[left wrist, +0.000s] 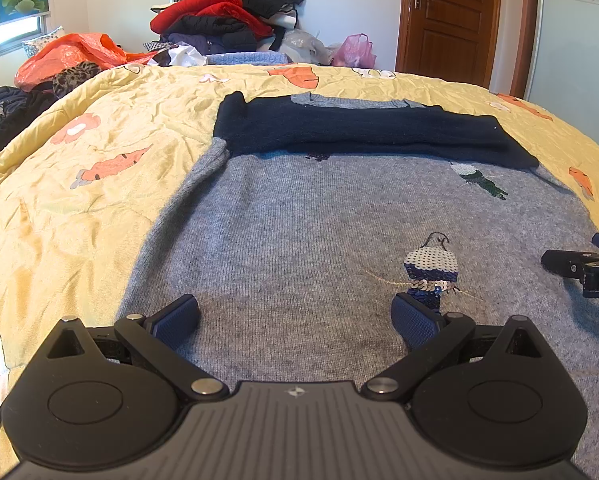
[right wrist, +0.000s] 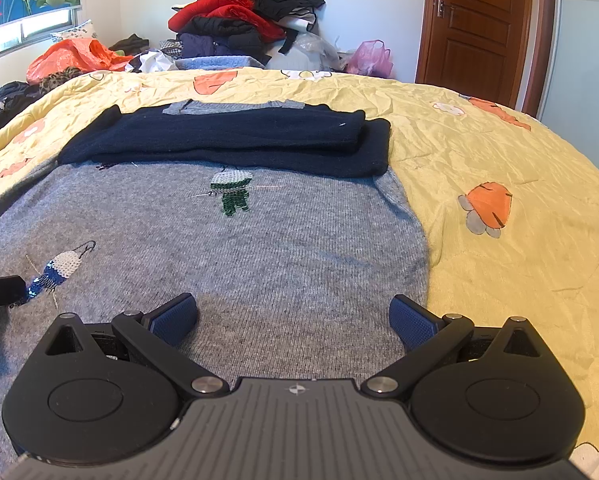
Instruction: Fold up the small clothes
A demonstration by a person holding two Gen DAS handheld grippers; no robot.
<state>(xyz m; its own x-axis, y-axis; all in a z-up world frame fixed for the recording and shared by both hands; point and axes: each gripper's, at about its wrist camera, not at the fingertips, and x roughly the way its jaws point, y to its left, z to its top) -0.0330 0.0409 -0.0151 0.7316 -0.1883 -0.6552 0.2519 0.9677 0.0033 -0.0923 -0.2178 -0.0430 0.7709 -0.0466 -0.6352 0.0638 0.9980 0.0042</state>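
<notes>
A grey knit sweater (left wrist: 299, 232) (right wrist: 203, 248) with sequin bird patches lies flat on the yellow quilt. Its dark navy sleeves (left wrist: 359, 130) (right wrist: 235, 140) are folded across the chest near the collar. My left gripper (left wrist: 295, 320) hovers open over the sweater's lower left part, nothing between its blue pads. My right gripper (right wrist: 293, 318) is open over the lower right part, near the sweater's right edge. Each gripper's tip shows at the edge of the other's view.
The yellow quilt (left wrist: 79, 200) (right wrist: 519, 220) with orange prints covers the bed. A heap of clothes (left wrist: 235, 12) (right wrist: 247, 12), an orange bag (left wrist: 71, 56) and a pink bag (right wrist: 371, 58) sit at the far end. A brown door (left wrist: 451, 16) stands at the back right.
</notes>
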